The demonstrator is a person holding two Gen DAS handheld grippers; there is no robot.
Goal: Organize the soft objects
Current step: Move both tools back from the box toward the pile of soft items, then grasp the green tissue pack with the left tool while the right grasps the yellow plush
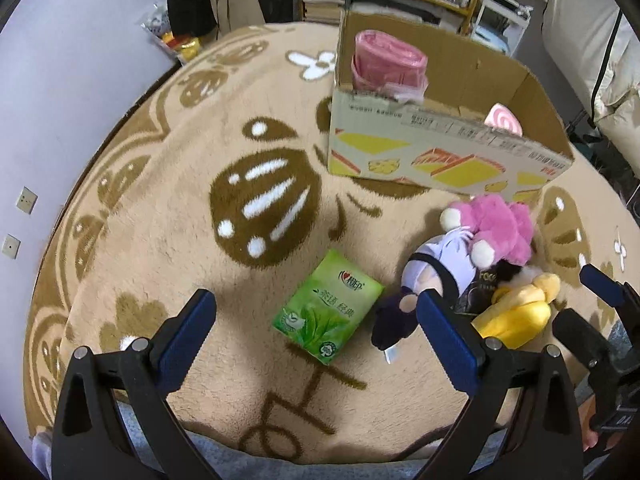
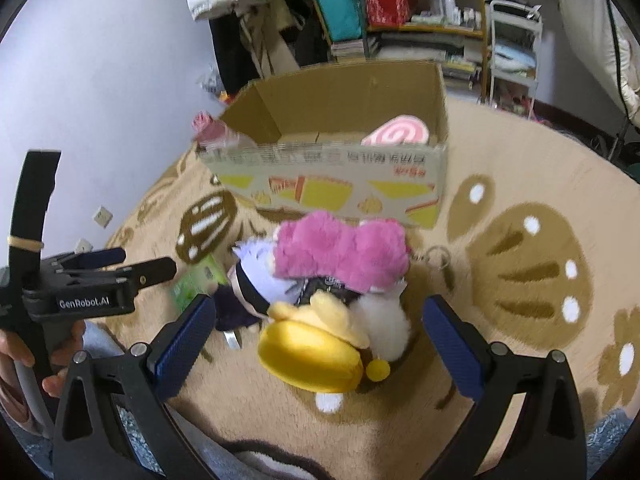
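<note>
A green tissue pack [image 1: 326,307] lies on the beige rug between the wide-open fingers of my left gripper [image 1: 316,320]. To its right is a pile of plush toys: a pink one [image 1: 498,226], a lilac doll [image 1: 436,264] and a yellow one [image 1: 516,312]. In the right wrist view the yellow plush [image 2: 316,350] and the pink plush [image 2: 340,254] lie just ahead of my open, empty right gripper [image 2: 320,328]. A cardboard box [image 1: 440,148] behind them holds a pink roll [image 1: 386,64] and a pink swirl cushion [image 2: 396,132].
The round rug [image 1: 160,208] has brown patterns and meets a grey wall on the left. Shelves [image 2: 400,12], hanging clothes and a white rack [image 2: 514,48] stand behind the box. The left gripper body [image 2: 88,284] shows at the left of the right wrist view.
</note>
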